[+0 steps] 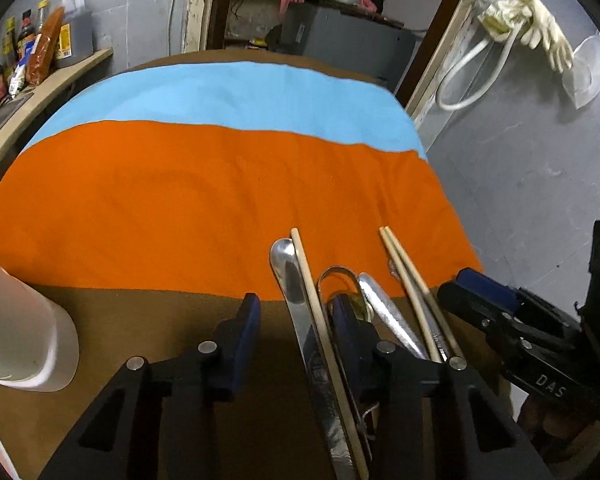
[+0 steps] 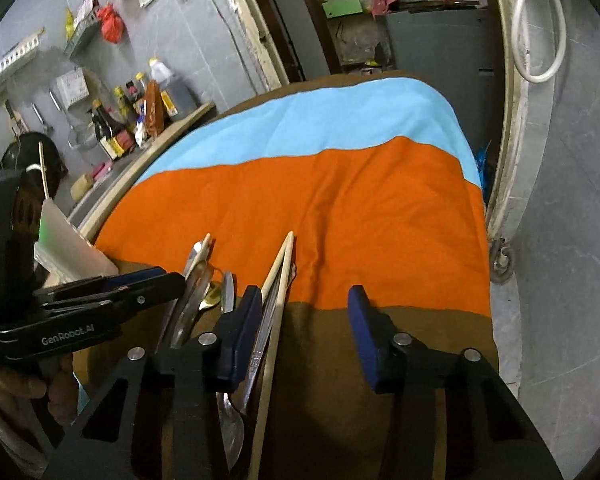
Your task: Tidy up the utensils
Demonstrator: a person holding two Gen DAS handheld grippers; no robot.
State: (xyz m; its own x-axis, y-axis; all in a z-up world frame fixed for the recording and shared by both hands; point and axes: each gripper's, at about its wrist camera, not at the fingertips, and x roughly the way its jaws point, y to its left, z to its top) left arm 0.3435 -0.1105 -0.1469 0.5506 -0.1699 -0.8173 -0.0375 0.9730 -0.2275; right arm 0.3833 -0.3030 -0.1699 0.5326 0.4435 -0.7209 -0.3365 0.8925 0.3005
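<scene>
Utensils are seen as 1 loose bundle on the table's near edge, tips lying over onto the orange cloth. Bundle incl. 1 steel spoon, 1 single chopstick beside it, 1 chopstick pair further right, 1 wire-loop item and other steel handles between; exact count can't be told.

L gripper: fingers part-spread, spoon handle and single chopstick are seen in the gap next to the right pad; no pinch is shown.

R gripper: fingers part-spread, chopstick pair just beside the left pad, gap otherwise over bare brown table; nothing is pinched.

Blue cloth is laid beyond the orange. White container is noted at table's left edge. Bottles are lined on a side counter.
</scene>
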